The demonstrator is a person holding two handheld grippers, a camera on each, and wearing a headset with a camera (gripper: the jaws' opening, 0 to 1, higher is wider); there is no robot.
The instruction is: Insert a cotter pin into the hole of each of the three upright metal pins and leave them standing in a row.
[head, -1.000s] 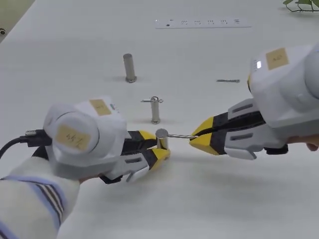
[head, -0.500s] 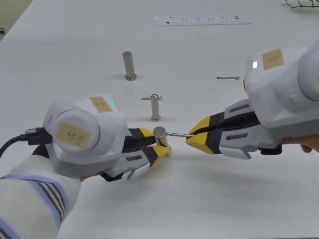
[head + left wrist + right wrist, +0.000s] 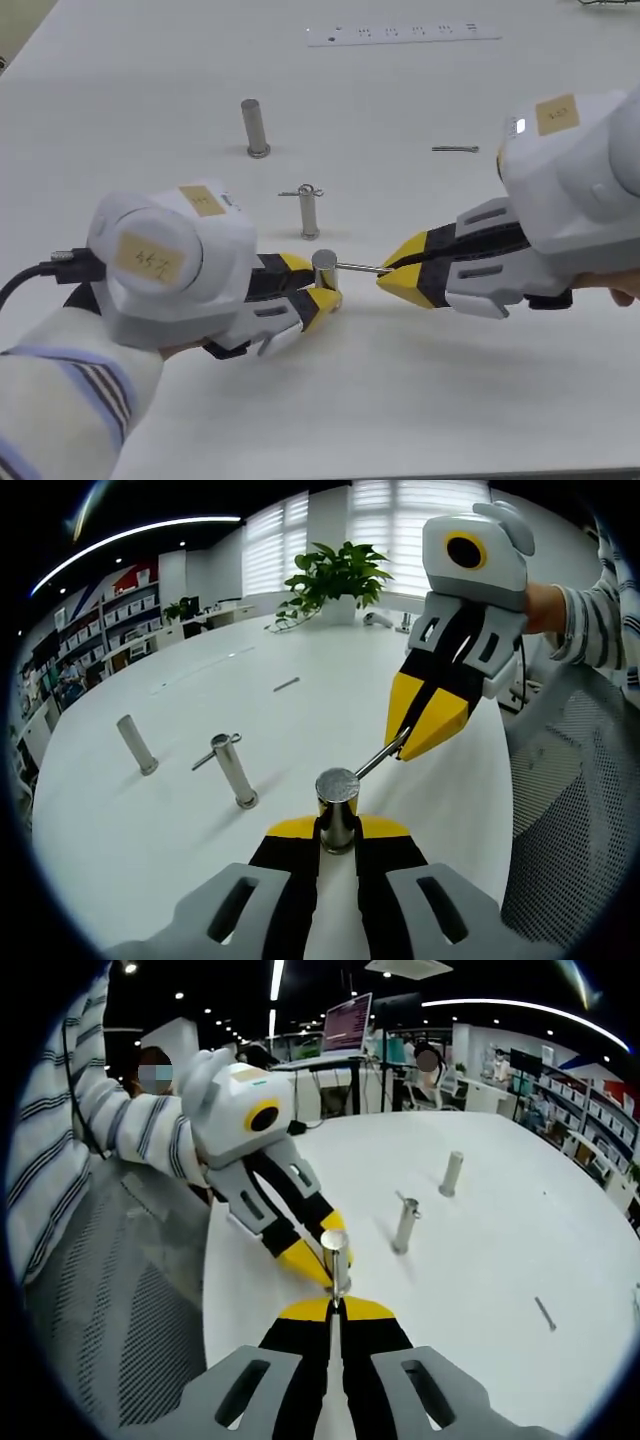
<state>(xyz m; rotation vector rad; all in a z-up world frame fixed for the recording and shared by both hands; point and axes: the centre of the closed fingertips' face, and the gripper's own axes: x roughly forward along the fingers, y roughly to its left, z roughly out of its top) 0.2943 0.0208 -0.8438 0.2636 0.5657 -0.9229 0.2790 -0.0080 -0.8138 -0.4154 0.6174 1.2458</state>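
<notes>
My left gripper is shut on the lower part of an upright metal pin near the table's front. My right gripper comes in from the right, shut on a thin cotter pin whose free end meets the top of that pin. In the left gripper view, the held pin stands between the jaws and the cotter pin touches its head. A second pin stands behind with a cotter pin through its top. Farther back stands a third, bare pin.
A loose cotter pin lies on the white table at the back right. A white power strip lies along the far edge. A potted plant stands at the table's far end. A mesh chair is beside the table.
The head camera has tilted a little, so the scene sits higher. Both grippers keep their grip, and the cotter pin stays against the top of the held pin.
</notes>
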